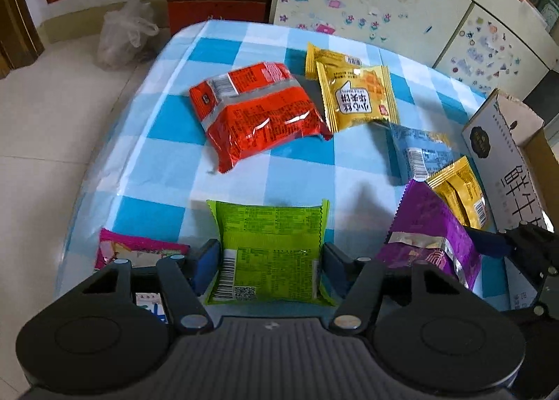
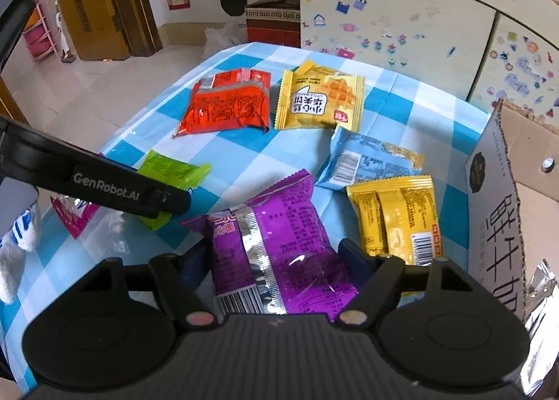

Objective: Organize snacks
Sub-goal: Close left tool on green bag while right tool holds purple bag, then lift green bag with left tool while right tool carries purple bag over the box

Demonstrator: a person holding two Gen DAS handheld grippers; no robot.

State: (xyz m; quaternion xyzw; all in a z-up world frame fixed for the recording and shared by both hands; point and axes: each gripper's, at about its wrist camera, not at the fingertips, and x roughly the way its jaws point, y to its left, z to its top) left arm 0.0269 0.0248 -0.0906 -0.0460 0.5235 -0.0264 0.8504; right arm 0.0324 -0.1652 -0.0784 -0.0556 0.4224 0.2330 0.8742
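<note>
Item: snacks on my blue-checked table (image 1: 174,162), to be sorted into the cardboard box (image 2: 506,204) at the right edge.

Progress, as I judge it: early. A foil edge shows low beside the box in the right view, but I cannot tell whether it lies inside. The other packets I see are on the cloth.

In hand:
- My left gripper (image 1: 263,260): fingers closed against both sides of the green packet (image 1: 269,246), which lies flat at the near edge.
- My right gripper (image 2: 276,260): clamped on the purple packet (image 2: 279,246), near the box. The packet looks tilted up off the cloth in the left view.

Still out:
- Red packet (image 1: 258,113), far left of centre.
- Yellow waffle packet (image 1: 360,96), just right of the red one, resting on another yellow packet (image 1: 328,56) behind it.
- Light blue packet (image 2: 367,159), mid-right.
- Yellow packet with barcode (image 2: 401,218), between the blue one and my right gripper, just beside the box.
- Pink packet (image 1: 139,248), near left corner, beside my left gripper.

Left to do: carry both held packets to the box, then collect the rest.
</note>
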